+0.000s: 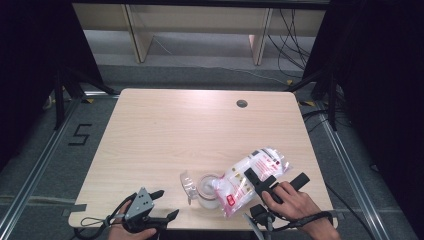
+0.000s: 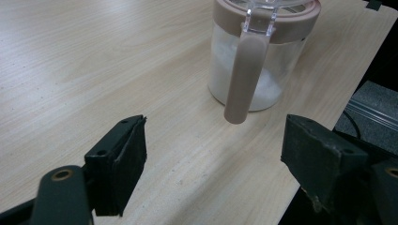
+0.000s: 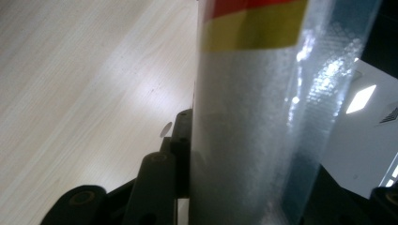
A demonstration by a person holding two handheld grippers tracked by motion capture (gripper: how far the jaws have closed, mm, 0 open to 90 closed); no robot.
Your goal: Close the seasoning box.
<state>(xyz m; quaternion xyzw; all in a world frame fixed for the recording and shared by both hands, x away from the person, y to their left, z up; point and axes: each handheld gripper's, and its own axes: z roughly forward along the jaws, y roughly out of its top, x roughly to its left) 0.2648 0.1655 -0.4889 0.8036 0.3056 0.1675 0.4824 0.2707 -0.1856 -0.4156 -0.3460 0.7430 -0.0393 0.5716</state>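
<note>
A clear jar (image 1: 207,194) with a brown lid stands near the table's front edge, with white powder in its bottom (image 2: 253,89). Its clear flap (image 1: 188,184) is tipped open to the left. A clear bag (image 1: 250,177) of white powder with red and yellow print is tilted, its lower end over the jar's mouth. My right gripper (image 1: 276,176) is shut on the bag (image 3: 253,131), with one finger (image 3: 180,140) pressed against its side. My left gripper (image 1: 167,204) stays open to the left of the jar, nothing between its jaws (image 2: 216,129).
The wooden table (image 1: 175,130) has a round cable hole (image 1: 242,103) at its back right. In the left gripper view the table's edge (image 2: 328,117) runs just right of the jar. Black frames and cables flank the table on both sides.
</note>
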